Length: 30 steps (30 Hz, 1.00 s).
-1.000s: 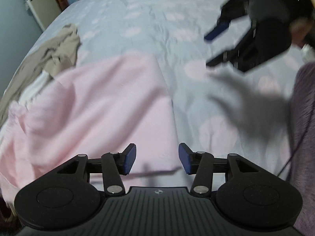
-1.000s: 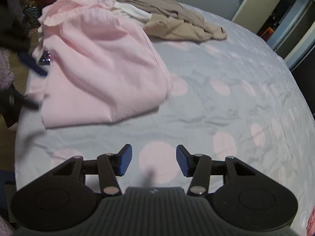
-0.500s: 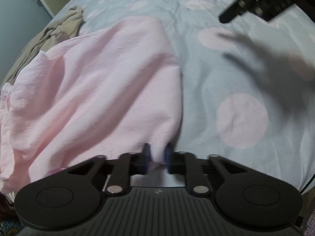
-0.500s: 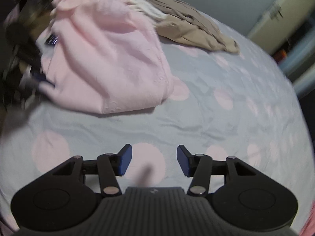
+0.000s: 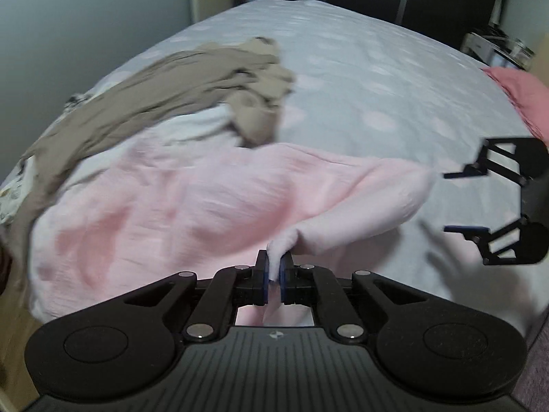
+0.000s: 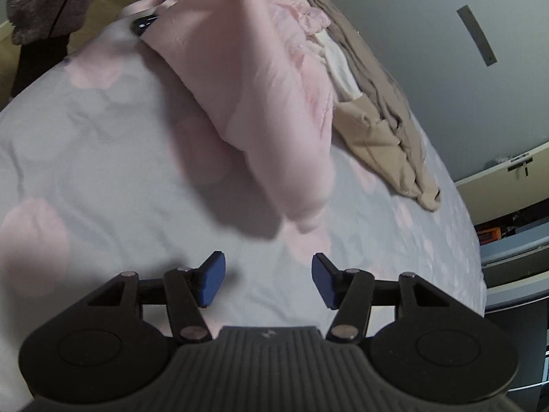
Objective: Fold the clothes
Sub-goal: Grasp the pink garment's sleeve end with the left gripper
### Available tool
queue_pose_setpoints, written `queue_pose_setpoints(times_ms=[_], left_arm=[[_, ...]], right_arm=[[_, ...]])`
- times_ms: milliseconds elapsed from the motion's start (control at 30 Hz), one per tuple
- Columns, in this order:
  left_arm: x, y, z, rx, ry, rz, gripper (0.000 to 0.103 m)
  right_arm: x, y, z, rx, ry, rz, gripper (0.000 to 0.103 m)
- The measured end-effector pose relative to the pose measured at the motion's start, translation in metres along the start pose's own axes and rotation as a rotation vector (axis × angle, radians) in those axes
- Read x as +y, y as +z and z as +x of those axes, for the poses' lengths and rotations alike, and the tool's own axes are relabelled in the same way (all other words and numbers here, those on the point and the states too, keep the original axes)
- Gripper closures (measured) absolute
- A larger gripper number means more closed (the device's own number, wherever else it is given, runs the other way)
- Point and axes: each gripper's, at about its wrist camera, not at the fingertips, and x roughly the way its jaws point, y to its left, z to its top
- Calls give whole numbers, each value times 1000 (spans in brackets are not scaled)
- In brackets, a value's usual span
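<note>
1. pinching a corner of the pink garment (image 5: 212, 206), my left gripper (image 5: 273, 274) has its jaws pressed together on the fabric, which lifts off the bed (image 5: 360, 79).
2. my right gripper (image 6: 267, 279) hangs above bare bedsheet, jaws spread and opening, nothing between them.
3. just beyond it, the pink cloth droops in a raised fold.
4. farther back, a beige garment (image 5: 164, 86) lies crumpled beside a white one (image 6: 338, 61).

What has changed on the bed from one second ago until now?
The left gripper closed its fingers on an edge of the pink garment and lifted it off the bedsheet. The right gripper, fingers opening, came nearer with nothing between them. The beige clothes stayed in place.
</note>
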Motion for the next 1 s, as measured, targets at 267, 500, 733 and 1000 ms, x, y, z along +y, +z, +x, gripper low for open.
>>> queue_pose_setpoints(times_ms=[267, 500, 733, 1000], left_arm=[[21, -7, -2, -1, 15, -52, 99], [30, -12, 4, 10, 12, -56, 99], [29, -20, 6, 29, 15, -49, 99], [31, -23, 5, 25, 6, -62, 99]], right_arm=[[-19, 26, -4, -57, -21, 7, 71], [-50, 38, -12, -94, -14, 160, 79], [-57, 54, -7, -78, -58, 9, 84], [-51, 73, 1, -53, 62, -96, 84]])
